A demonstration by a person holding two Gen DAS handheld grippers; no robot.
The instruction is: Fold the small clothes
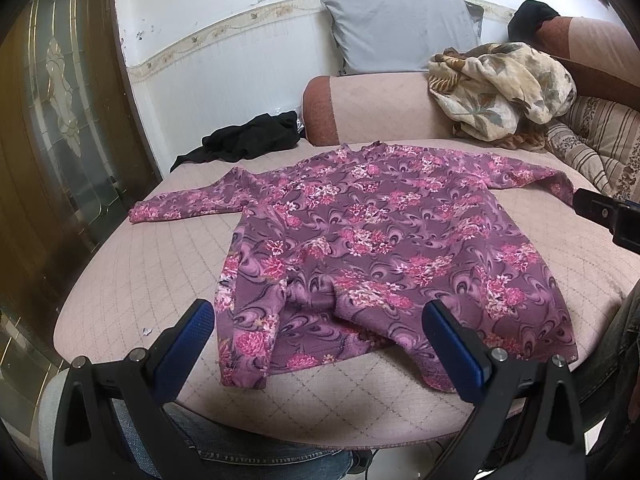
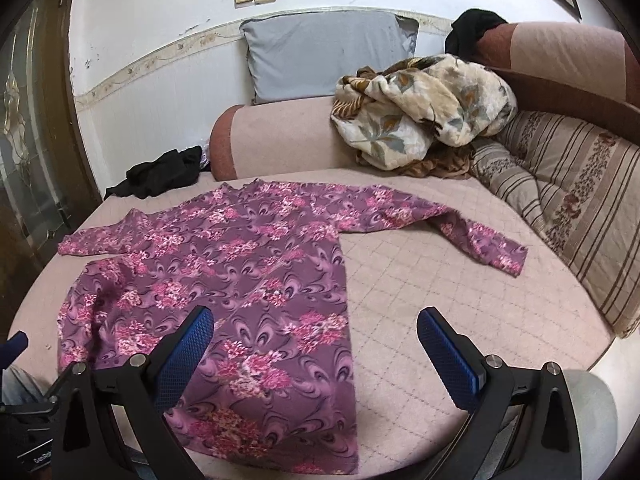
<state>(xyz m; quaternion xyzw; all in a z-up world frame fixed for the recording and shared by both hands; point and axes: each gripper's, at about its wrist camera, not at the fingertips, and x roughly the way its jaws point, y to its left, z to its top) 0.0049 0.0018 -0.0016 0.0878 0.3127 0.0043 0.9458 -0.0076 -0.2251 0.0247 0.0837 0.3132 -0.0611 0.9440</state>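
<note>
At nine o'clock in the left wrist view a dark wooden door with patterned glass (image 1: 60, 120) curves along the frame edge, its lower part lost in the fisheye rim. Toward ten o'clock a crumpled black garment (image 1: 248, 138) lies on the quilted pink cushion (image 1: 132, 280); its shape is too bunched to name. At the centre the purple floral top (image 1: 360, 240) is spread flat on that cushion, neck toward twelve o'clock, both sleeves out; its hem is rumpled into a ridge at six o'clock. The left gripper (image 1: 320, 340) hangs just above that hem, its blue pads spread wide and holding nothing. At twelve o'clock a grey pillow (image 1: 400, 32) leans on the wall. At two o'clock a floral blanket (image 1: 500, 88) is heaped on the sofa arm, hiding what lies under it. At three o'clock part of the right gripper shows, cut off by the frame.

In the right wrist view the right gripper (image 2: 316, 344) stands wide apart too, empty, over the top's right edge near five o'clock. The right sleeve (image 2: 460, 228) bends toward three o'clock. A striped cushion (image 2: 580, 208) runs off at three o'clock.
</note>
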